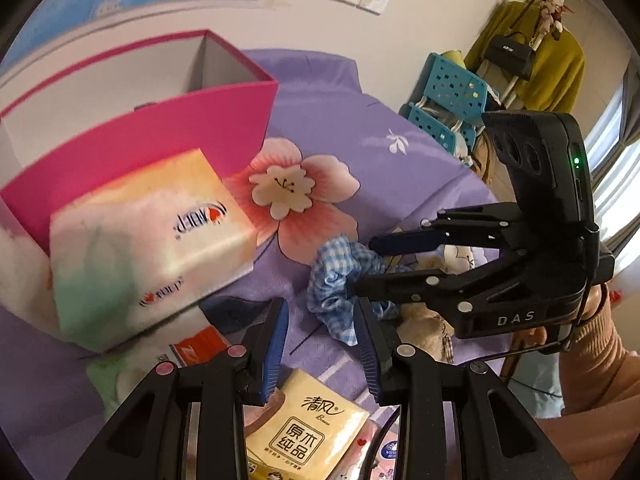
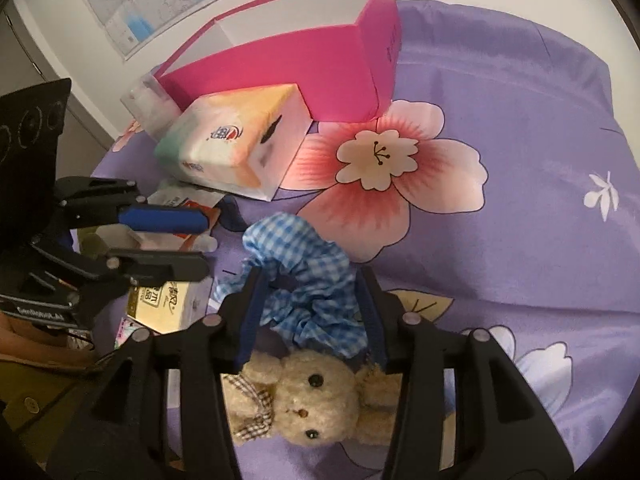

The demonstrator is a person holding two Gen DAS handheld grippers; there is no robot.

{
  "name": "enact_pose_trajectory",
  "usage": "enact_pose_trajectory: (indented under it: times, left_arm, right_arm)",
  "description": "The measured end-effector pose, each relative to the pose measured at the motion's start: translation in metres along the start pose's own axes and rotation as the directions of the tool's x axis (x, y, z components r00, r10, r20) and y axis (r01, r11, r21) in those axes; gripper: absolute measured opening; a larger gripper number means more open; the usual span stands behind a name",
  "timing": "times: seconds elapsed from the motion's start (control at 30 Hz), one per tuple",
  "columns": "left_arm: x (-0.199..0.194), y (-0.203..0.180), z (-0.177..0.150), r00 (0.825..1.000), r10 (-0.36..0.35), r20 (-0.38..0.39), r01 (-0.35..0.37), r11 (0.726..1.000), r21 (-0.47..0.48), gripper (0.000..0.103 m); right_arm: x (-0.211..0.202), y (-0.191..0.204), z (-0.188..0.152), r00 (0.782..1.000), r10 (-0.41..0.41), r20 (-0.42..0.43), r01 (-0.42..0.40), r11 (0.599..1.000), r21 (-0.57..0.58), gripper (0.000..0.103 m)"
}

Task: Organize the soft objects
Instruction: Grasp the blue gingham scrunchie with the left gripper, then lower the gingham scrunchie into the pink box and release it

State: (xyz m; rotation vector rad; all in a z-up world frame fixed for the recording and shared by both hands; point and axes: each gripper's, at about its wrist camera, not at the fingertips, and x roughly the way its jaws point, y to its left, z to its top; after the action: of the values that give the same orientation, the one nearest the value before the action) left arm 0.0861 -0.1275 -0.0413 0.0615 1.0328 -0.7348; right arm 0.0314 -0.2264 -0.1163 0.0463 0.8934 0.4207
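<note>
Blue-checked scrunchie (image 2: 304,280) lies on the purple floral bedspread (image 2: 500,92), right between the fingers of the right hand-held gripper (image 2: 310,320); jaws stand apart on either side of it, close to the fabric, firm clamp cannot be told. Left to right in the right wrist view: left hand-held gripper (image 2: 188,240) comes in from the left edge, jaws apart, nothing between them, hovering over small tissue packs (image 2: 160,304). Next, pastel tissue box (image 2: 236,144) leans against the open pink box (image 2: 304,64). Scrunchie sits near the tissue box, below the big pink flower print. Beige teddy bear (image 2: 316,400) lies just under the right gripper, touching the scrunchie's lower edge. Left wrist view: yellow tissue pack (image 1: 308,432) sits below the left gripper's open fingers (image 1: 276,344); scrunchie (image 1: 340,280) is just beyond their tips.
</note>
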Motion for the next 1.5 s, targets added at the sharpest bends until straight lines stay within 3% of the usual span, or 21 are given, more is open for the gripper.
enact_pose_trajectory:
  times: [0.03,0.1,0.13,0.17,0.33,0.47,0.57,0.7,0.87,1.07,1.3,1.5]
  left_arm:
    - [0.001,0.0,-0.001,1.0,-0.006,-0.007,0.006,1.0,-0.004,0.034]
    - [0.005,0.0,-0.002,1.0,-0.018,-0.019,0.018,1.0,-0.009,0.034]
    - [0.006,-0.001,-0.002,0.999,-0.024,-0.025,0.024,1.0,-0.01,0.034]
    - [0.007,-0.001,-0.002,0.999,-0.032,-0.032,0.032,0.999,-0.011,0.034]
    - [0.021,-0.003,-0.001,0.997,-0.045,-0.069,0.044,0.999,-0.02,0.04]
    - [0.025,-0.003,0.003,0.995,-0.075,-0.066,0.073,0.997,-0.034,0.039]
    - [0.022,-0.001,0.006,0.995,-0.091,-0.047,0.089,0.994,-0.061,0.026]
    - [0.006,0.001,0.012,0.997,-0.079,0.002,0.079,0.995,-0.066,0.024]
    - [-0.03,0.006,0.032,0.994,-0.027,0.107,0.033,0.998,-0.057,0.024]
    - [-0.056,0.021,0.066,0.982,0.056,0.178,-0.045,0.997,-0.066,0.024]
    - [-0.056,0.038,0.103,0.971,0.134,0.196,-0.117,0.989,-0.095,0.024]
    - [-0.038,0.055,0.124,0.969,0.181,0.17,-0.16,0.978,-0.132,0.024]
  right_arm:
    - [0.002,-0.001,0.0,1.0,-0.007,0.001,0.007,1.0,-0.003,0.048]
    - [0.006,-0.003,0.001,1.0,-0.009,-0.002,0.009,1.0,-0.007,0.038]
    - [0.006,-0.002,0.0,1.0,-0.006,-0.003,0.006,1.0,-0.012,0.023]
    - [0.007,-0.001,0.0,1.0,-0.006,-0.004,0.006,1.0,-0.018,0.017]
    - [-0.005,0.003,0.002,0.998,0.015,0.057,-0.014,1.0,-0.022,0.008]
    - [-0.022,0.008,0.007,0.992,0.038,0.123,-0.036,0.999,-0.02,0.008]
    - [-0.033,0.014,0.013,0.986,0.052,0.16,-0.046,0.998,-0.038,0.008]
    - [-0.045,0.026,0.024,0.976,0.074,0.203,-0.061,0.996,-0.069,0.008]
    - [-0.062,0.037,0.047,0.96,0.098,0.262,-0.07,0.991,-0.115,0.008]
    - [-0.074,0.045,0.091,0.936,0.102,0.337,-0.051,0.986,-0.156,0.008]
    - [-0.061,0.037,0.138,0.924,0.089,0.372,-0.036,0.989,-0.146,0.008]
    - [-0.041,0.025,0.162,0.93,0.052,0.363,-0.009,0.993,-0.119,0.008]
